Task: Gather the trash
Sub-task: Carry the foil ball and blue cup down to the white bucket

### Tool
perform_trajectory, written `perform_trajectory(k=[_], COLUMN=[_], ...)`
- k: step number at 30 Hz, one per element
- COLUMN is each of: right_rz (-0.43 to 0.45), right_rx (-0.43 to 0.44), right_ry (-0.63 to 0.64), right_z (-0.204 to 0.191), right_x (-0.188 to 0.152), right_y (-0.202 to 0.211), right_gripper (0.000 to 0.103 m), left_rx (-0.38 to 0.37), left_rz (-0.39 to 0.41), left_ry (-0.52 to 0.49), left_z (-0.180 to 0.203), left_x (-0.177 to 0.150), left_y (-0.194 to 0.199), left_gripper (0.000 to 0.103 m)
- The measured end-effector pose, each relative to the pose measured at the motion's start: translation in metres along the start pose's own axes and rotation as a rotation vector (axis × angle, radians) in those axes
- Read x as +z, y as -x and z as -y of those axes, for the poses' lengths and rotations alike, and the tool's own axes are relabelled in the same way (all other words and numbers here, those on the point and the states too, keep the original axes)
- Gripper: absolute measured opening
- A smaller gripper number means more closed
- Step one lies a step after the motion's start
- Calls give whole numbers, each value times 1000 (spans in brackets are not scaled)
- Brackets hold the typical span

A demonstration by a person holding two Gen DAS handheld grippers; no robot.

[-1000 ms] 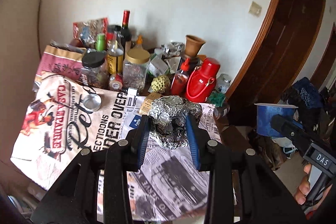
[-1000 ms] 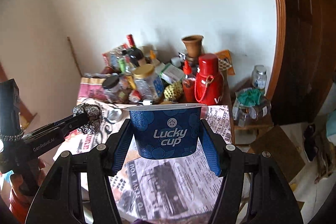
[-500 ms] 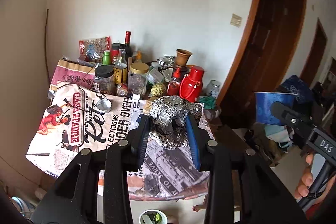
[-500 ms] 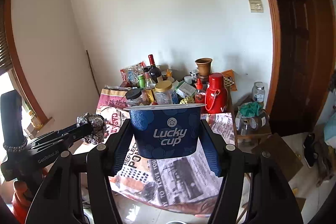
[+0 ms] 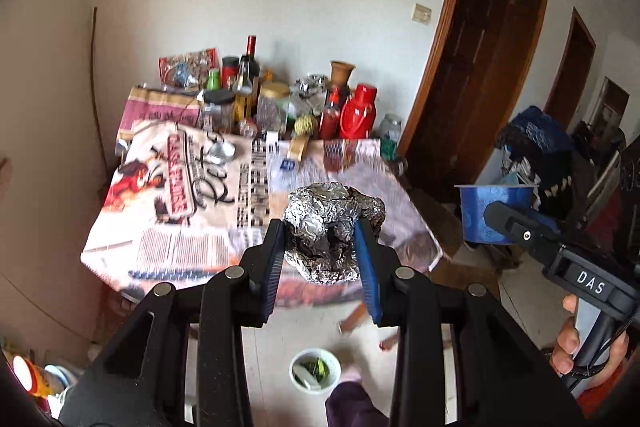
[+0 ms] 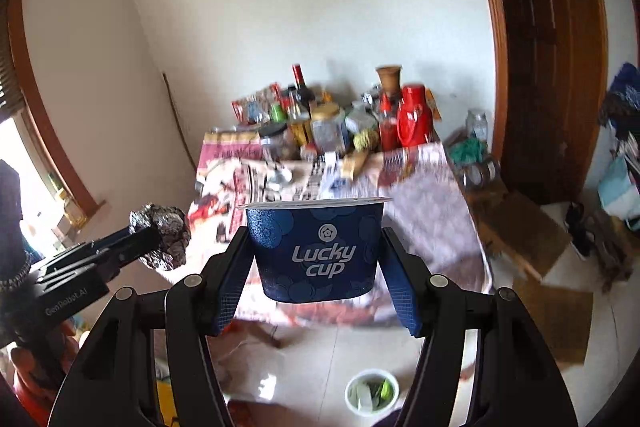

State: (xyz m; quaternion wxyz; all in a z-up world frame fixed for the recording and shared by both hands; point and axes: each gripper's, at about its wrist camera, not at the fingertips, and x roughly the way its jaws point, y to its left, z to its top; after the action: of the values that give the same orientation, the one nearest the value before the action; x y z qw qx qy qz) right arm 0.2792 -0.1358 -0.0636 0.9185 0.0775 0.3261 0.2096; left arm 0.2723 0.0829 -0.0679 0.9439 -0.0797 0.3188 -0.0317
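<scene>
Blurring table [image 5: 168, 227] clutter; foil ball [image 5: 332, 227] sharp.

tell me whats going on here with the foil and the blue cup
A person is clearing trash with a handheld gripper in each hand. The left gripper is shut on a crumpled foil ball, and the right gripper is shut on a blue Lucky cup tub. Both are held in the air in front of the newspaper-covered table. A small white bin with some scraps in it sits on the floor below.
</scene>
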Motion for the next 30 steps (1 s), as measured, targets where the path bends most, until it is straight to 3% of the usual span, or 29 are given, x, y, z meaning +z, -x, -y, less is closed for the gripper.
perform_trajectory(k=[8, 15, 22, 30], right_rz=[-95, -187, -299, -453], right_rx=[-37, -39, -33, -55], right_ry=[-24, -25, -6, 11], right_z=[-4, 10, 39, 84], right_x=[-38, -62, -99, -166], right_y=[10, -13, -56, -130], right_gripper=[59, 59, 59, 59], left_rx=[-44, -43, -9, 36], left_rz=[-94, -200, -319, -477], left_ry=[24, 53, 73, 127], left_z=[-4, 1, 5, -6], left_x=[-43, -73, -116, -205], left_y=[2, -29, -91, -191], left_gripper=[34, 35, 35, 34])
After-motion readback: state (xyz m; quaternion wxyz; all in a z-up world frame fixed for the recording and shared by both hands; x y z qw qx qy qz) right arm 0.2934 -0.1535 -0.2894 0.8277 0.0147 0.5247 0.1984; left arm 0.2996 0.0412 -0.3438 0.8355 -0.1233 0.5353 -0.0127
